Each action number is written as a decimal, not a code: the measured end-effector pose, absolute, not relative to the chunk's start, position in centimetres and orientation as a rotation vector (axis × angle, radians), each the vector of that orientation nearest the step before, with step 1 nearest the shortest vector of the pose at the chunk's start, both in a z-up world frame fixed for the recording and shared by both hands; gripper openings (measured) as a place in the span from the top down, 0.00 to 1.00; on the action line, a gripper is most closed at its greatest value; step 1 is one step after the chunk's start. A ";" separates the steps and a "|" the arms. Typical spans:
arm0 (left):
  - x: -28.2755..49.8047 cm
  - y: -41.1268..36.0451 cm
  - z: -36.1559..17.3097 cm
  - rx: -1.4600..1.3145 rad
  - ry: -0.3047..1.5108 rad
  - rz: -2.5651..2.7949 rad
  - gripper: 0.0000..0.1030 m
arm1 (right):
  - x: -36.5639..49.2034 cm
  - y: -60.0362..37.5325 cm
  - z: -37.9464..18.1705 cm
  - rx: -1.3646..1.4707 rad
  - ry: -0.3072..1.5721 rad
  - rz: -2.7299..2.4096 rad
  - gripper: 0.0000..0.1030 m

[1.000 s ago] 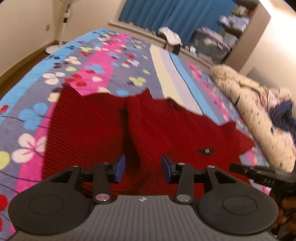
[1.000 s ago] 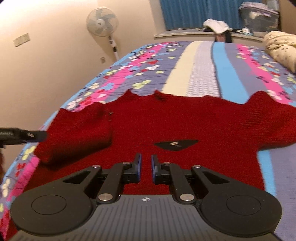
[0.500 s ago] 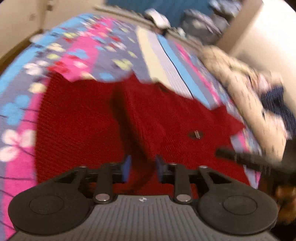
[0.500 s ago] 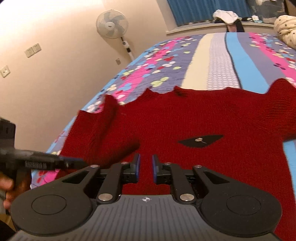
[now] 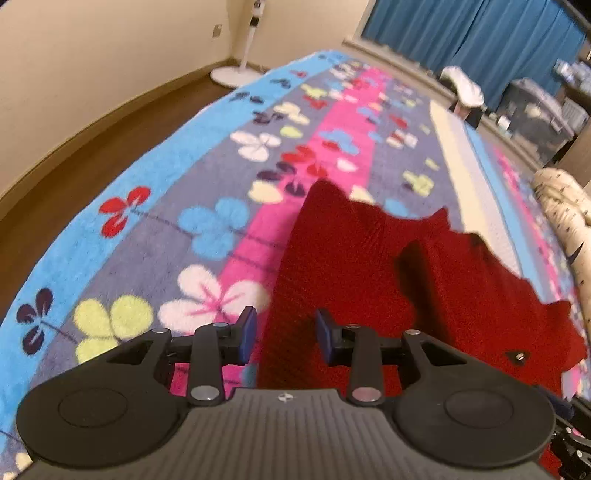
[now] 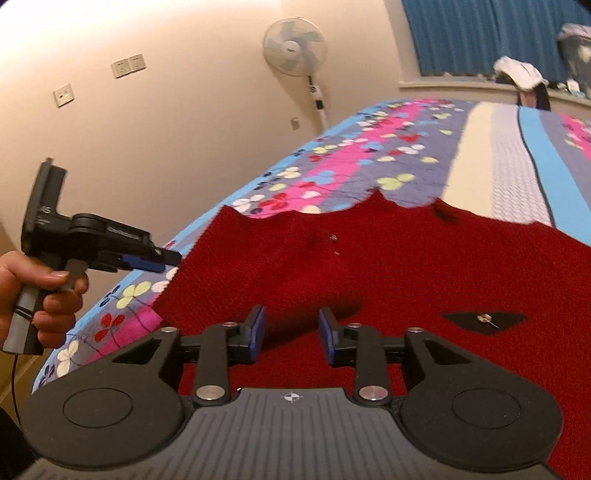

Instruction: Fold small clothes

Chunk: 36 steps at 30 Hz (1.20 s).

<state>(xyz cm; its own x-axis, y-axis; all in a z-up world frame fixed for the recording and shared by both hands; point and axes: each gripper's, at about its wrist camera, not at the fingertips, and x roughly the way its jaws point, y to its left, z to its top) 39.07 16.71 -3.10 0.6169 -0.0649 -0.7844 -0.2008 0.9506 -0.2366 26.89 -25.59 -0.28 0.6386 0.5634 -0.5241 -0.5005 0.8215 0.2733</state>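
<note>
A red knit sweater (image 5: 354, 258) lies spread on the flowered bedspread (image 5: 207, 177), one sleeve folded across its body (image 6: 295, 273). A black neck label (image 6: 484, 319) shows on the right. My left gripper (image 5: 285, 336) hovers over the sweater's left edge. Its jaws are opening, with red cloth below the gap and no pad pressing on it. From the right wrist view, the left gripper (image 6: 162, 260) is held by a hand (image 6: 48, 295) with its tips at that edge. My right gripper (image 6: 291, 332) is above the sweater's near part, jaws opening with nothing gripped.
A standing fan (image 6: 295, 48) is by the wall past the bed's far left corner. Wooden floor (image 5: 74, 147) runs along the bed's left side. A cream quilt (image 5: 565, 206) is bunched on the right. Blue curtains (image 5: 461, 33) and a storage box (image 5: 535, 110) stand behind the bed.
My left gripper has swung left from the sweater's middle to its left edge. The right gripper's jaws have spread from nearly shut, and its view has shifted left and rolled.
</note>
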 end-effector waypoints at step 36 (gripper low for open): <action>38.9 15.4 -3.4 -0.278 0.902 0.078 0.63 | 28.8 -18.9 -2.0 0.050 0.646 0.551 0.39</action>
